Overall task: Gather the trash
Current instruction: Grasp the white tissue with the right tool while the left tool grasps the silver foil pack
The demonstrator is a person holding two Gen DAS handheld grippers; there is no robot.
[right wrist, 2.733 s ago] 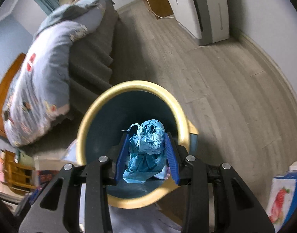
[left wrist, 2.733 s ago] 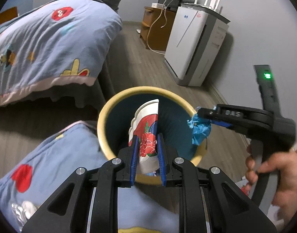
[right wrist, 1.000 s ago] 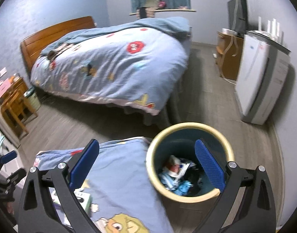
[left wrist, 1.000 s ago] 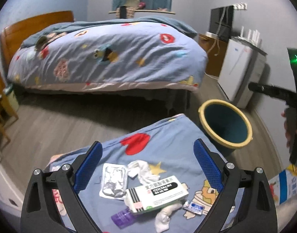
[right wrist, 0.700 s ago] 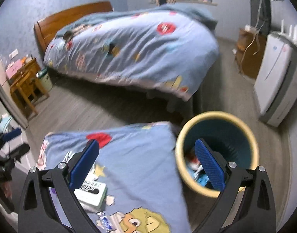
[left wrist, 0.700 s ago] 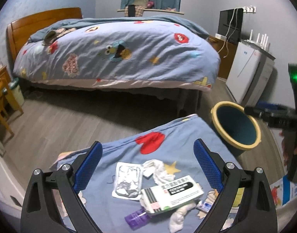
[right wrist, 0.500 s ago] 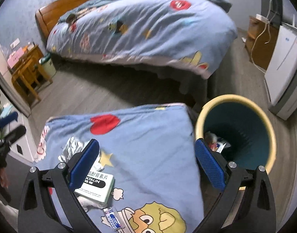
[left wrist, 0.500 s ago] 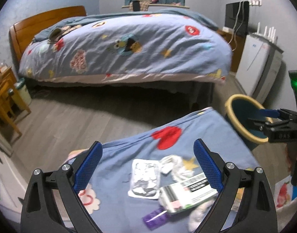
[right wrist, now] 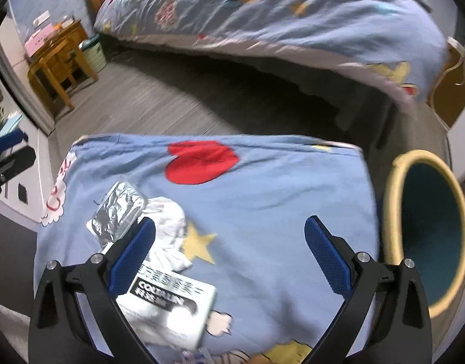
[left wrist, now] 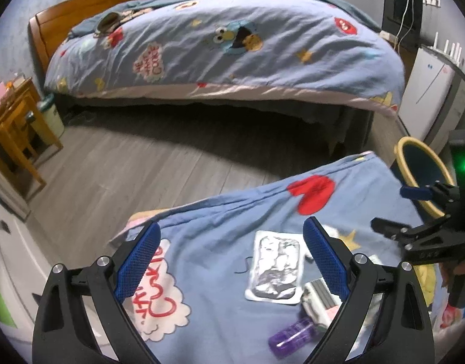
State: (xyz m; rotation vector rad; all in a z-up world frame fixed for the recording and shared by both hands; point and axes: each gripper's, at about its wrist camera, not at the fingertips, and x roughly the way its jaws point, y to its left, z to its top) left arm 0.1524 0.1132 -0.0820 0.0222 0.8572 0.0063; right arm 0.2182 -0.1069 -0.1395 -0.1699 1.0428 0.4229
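Trash lies on a blue cartoon-print cloth [left wrist: 232, 221] [right wrist: 263, 188]: a silver foil blister pack [left wrist: 275, 268] [right wrist: 118, 212], a crumpled white tissue [right wrist: 168, 236], a white medicine box [right wrist: 168, 309] [left wrist: 319, 300] and a purple bottle [left wrist: 291, 335]. My left gripper [left wrist: 231, 261] hangs open over the cloth, the foil pack between its fingers but untouched. My right gripper [right wrist: 229, 257] [left wrist: 399, 209] is wide, its jaws closing, only cloth between them; the box and tissue sit by its left finger. The yellow-rimmed bin [right wrist: 393, 212] [left wrist: 405, 148] stands at the right.
A big bed with a blue cartoon quilt [left wrist: 232, 45] [right wrist: 278, 9] fills the back. Wooden chairs and a small table [left wrist: 11, 133] [right wrist: 56, 60] stand at the left. A white appliance [left wrist: 429, 91] stands against the right wall. Grey plank floor [left wrist: 126, 166] lies between.
Both grippers released their trash into the bin, opened, and swung left and down over the cloth. The bin has slid to the right edge of both views.
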